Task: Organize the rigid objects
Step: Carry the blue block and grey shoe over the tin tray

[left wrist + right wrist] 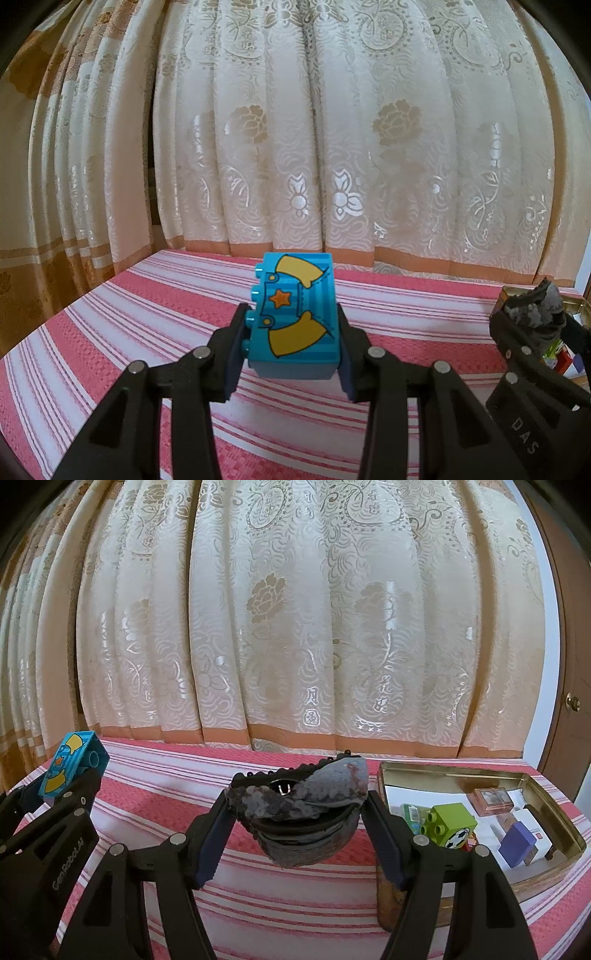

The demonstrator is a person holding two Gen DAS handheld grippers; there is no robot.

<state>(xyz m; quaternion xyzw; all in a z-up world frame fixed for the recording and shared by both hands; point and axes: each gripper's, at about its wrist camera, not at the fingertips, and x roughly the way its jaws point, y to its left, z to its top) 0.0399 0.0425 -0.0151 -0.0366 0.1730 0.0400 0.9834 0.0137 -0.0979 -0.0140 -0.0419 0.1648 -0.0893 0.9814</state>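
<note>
Two loads ride above a red-and-white striped counter (295,893) before a cream curtain (295,609). The left gripper (291,345) is clenched on a blue toy brick (295,310), printed with yellow shapes and an orange star; the right gripper (295,830) grasps a dark sequined pouch (299,812), its flap sagging. At right sits an open metal tin (554,805), already holding a green brick (448,825) and small boxes (space looks tight). Judged from here, the blue brick belongs in that tin: carry it level, lower it into a free gap clear of the green brick, and let go only once it rests.
</note>
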